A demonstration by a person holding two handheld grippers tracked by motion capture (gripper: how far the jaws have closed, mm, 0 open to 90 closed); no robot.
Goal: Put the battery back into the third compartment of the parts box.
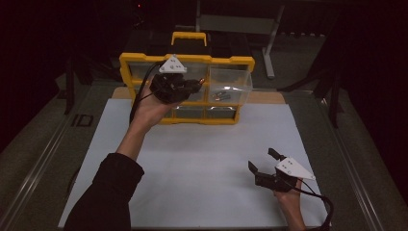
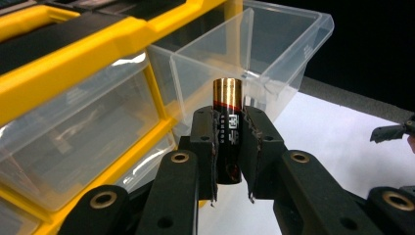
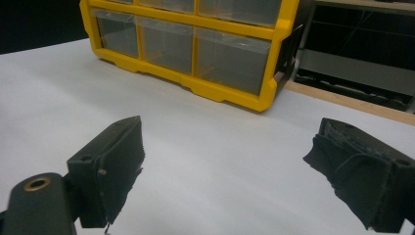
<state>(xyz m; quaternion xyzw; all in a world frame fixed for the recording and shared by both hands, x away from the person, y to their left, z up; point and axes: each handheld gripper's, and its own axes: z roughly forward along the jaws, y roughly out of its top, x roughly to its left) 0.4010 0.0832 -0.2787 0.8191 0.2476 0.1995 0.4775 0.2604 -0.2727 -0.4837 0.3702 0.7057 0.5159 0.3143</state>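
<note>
A black battery with a copper-coloured end [image 2: 227,122] stands upright between the jaws of my left gripper [image 2: 228,117], which is shut on it. From above, the left gripper [image 1: 195,86] is raised in front of the yellow drawer cabinet [image 1: 144,60], with the battery [image 1: 200,81] pointing at a pulled-out clear drawer [image 1: 238,77]. That drawer [image 2: 264,49] is just beyond the battery, and several small items lie in it. My right gripper [image 1: 261,159] rests low over the white sheet at the front right, open with nothing between its jaws [image 3: 230,166].
The cabinet [image 3: 215,93] stands at the far edge of the white sheet [image 1: 202,163], its other clear drawers closed. A dark case with a yellow handle [image 1: 189,36] sits behind it. Metal rails run along both table sides.
</note>
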